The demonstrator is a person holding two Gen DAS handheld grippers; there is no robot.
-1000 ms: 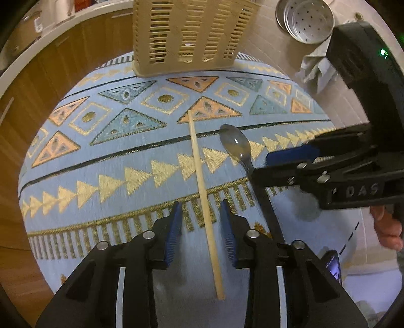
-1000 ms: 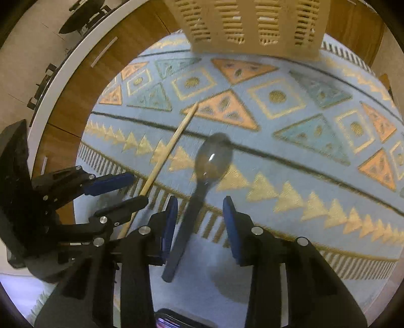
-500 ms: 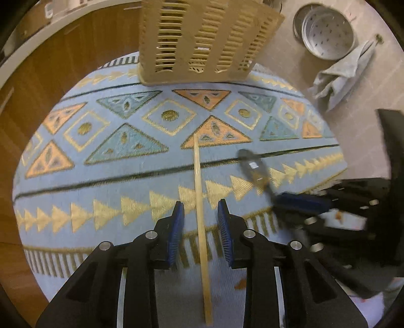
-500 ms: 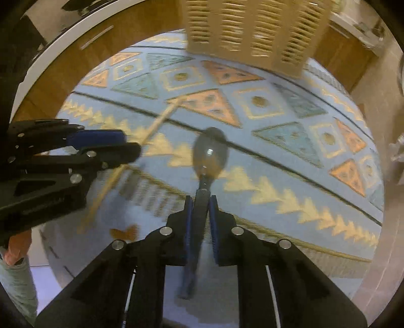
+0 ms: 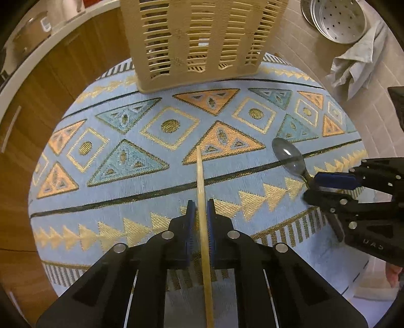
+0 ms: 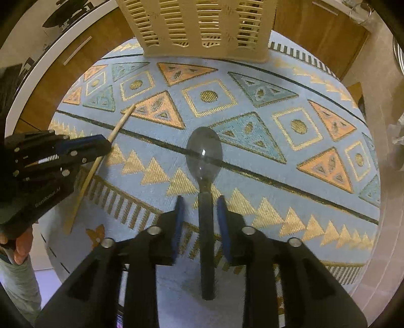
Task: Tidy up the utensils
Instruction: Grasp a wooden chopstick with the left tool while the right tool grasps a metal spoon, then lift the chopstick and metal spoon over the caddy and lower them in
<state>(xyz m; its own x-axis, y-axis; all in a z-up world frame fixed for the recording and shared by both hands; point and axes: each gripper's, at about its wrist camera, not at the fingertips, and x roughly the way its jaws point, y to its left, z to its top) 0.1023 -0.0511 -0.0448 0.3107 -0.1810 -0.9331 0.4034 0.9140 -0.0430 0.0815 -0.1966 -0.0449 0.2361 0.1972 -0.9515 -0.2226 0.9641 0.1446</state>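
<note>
A round table under a blue patterned cloth (image 5: 75, 227) fills both wrist views, with a cream slotted utensil basket (image 5: 202, 43) standing upright at its far edge, the likely home for the loose pieces. Off the table to the right, on the tiled floor, lie a perforated metal steamer tray (image 5: 335, 20) and a crumpled grey rag (image 5: 353, 68).

The left gripper (image 5: 200, 219) has its blue pads closed to a narrow slit around a single wooden chopstick (image 5: 200, 174), appearing to pinch it at about mid-length; the stick's tip points toward the basket and its tail runs back under the tool. The right gripper (image 6: 199, 214) stands partly open, its pads astride but clear of the dark handle of a clear-bowled spoon (image 6: 204, 154) that lies flat on the cloth, bowl toward the basket.

The step in hand looks like a paired pick-up. Done well, the right tool would close squarely on the spoon's handle just behind the neck, where the grip balances the bowl. The left would lift the chopstick level, since a thin round stick can pivot or slip between flat pads. Both pieces should then travel tip-up and enter the basket from above rather than strike its slotted wall.
</note>
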